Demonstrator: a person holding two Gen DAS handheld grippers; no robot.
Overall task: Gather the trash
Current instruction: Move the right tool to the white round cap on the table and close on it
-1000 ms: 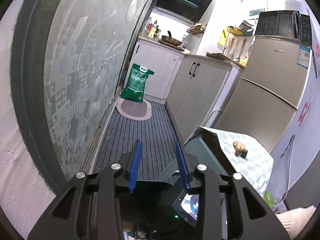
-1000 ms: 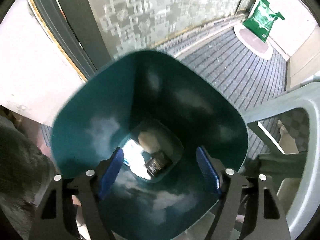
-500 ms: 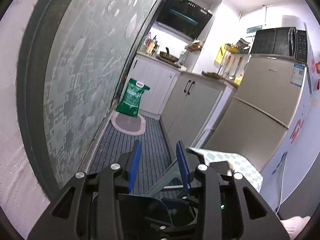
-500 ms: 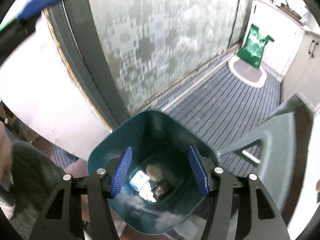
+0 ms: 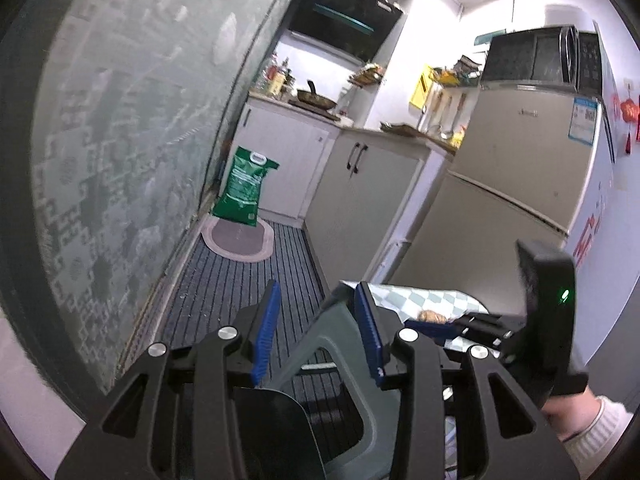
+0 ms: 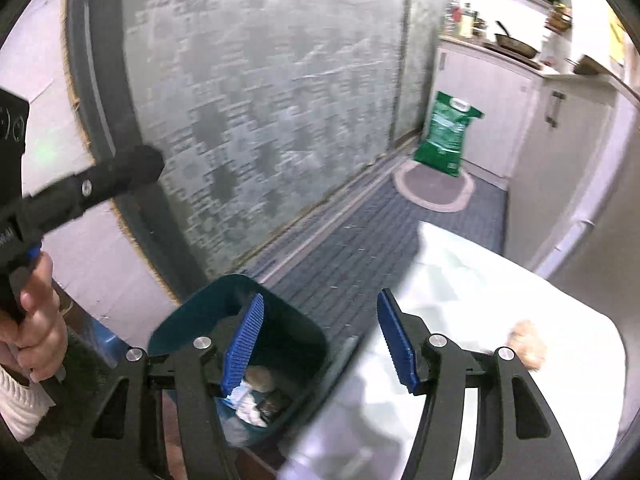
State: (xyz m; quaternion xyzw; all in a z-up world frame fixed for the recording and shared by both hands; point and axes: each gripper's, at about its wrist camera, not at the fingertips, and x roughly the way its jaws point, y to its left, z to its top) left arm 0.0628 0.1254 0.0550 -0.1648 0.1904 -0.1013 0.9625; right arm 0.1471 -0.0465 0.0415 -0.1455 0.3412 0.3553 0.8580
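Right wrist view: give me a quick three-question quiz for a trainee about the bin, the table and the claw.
1. True or false: the bin is empty.
2. The brown lump not yet collected lies on: A the floor, B the table, C the counter.
3. Short answer: what does the right claw hold?

Key: 1 false, there is trash in it. 2 B. 3 nothing, its fingers stand apart with nothing between them.
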